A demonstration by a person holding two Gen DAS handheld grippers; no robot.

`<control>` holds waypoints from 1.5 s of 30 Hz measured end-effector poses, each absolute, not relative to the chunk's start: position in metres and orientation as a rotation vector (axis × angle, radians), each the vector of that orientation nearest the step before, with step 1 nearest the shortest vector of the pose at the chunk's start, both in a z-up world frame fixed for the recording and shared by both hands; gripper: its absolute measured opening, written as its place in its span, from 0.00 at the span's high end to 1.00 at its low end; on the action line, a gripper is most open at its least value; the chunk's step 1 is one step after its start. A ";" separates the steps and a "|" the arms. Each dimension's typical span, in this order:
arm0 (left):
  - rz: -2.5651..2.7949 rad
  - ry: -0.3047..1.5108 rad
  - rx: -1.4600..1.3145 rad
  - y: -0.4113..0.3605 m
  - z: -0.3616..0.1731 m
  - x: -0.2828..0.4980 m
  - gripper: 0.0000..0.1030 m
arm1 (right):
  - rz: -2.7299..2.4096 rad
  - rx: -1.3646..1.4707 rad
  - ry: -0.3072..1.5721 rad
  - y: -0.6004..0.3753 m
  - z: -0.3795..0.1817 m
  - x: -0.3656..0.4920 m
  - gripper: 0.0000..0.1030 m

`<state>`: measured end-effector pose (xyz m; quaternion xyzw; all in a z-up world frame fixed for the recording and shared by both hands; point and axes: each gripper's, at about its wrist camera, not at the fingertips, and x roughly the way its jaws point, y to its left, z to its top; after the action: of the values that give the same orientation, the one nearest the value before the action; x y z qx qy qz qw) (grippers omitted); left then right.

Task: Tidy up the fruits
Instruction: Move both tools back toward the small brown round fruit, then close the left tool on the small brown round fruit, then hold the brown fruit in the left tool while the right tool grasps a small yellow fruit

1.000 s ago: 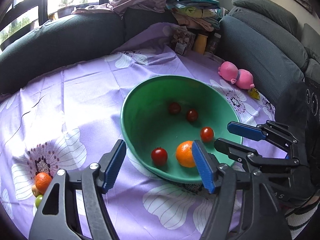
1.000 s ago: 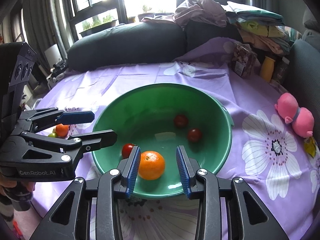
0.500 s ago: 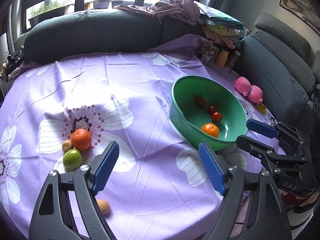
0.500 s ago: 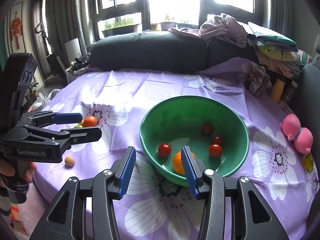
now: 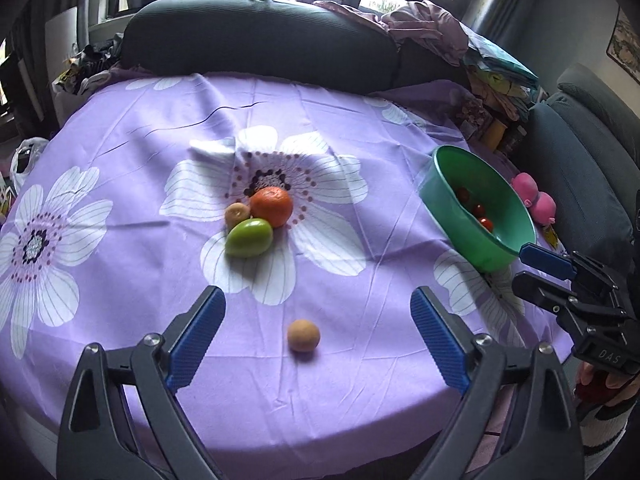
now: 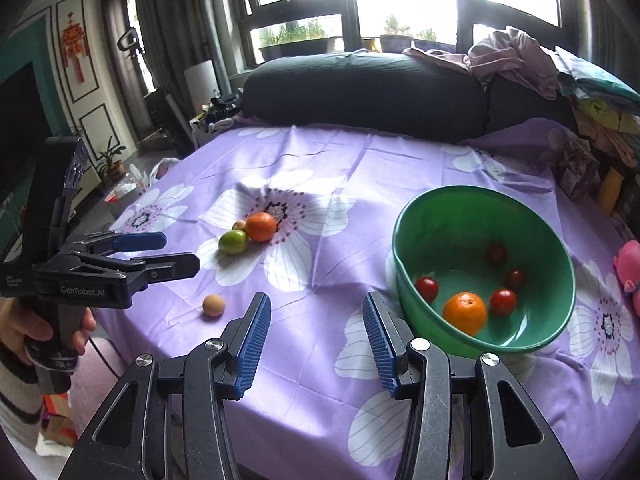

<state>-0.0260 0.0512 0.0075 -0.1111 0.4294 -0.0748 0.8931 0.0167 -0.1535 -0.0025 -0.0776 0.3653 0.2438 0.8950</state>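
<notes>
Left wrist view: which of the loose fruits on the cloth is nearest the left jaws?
The small tan round fruit, lying alone between the opening, empty jaws. The orange, green fruit and small brownish fruit cluster farther back on the flower print.

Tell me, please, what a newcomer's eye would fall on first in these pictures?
Probably the green bowl at the right of the purple flowered cloth, holding an orange and cherry tomatoes. Next, the fruit cluster on the big white flower mid-table, and one small tan fruit alone near the front edge.
</notes>
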 end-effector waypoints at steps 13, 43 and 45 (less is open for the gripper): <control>-0.218 0.939 -0.265 0.059 -0.019 -0.036 0.20 | 0.572 -0.190 0.841 -0.120 -0.026 0.020 0.53; -0.250 1.009 -0.210 0.054 -0.057 -0.007 0.76 | 0.643 -0.141 0.941 -0.099 -0.055 0.057 0.53; -0.252 1.000 -0.230 0.059 -0.053 -0.009 0.76 | 0.676 -0.113 0.950 -0.093 -0.054 0.063 0.53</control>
<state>-0.0093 0.0591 -0.0533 -0.1095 0.4770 -0.1203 0.8637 0.0631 -0.0932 -0.0545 -0.0535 0.4481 0.3192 0.8334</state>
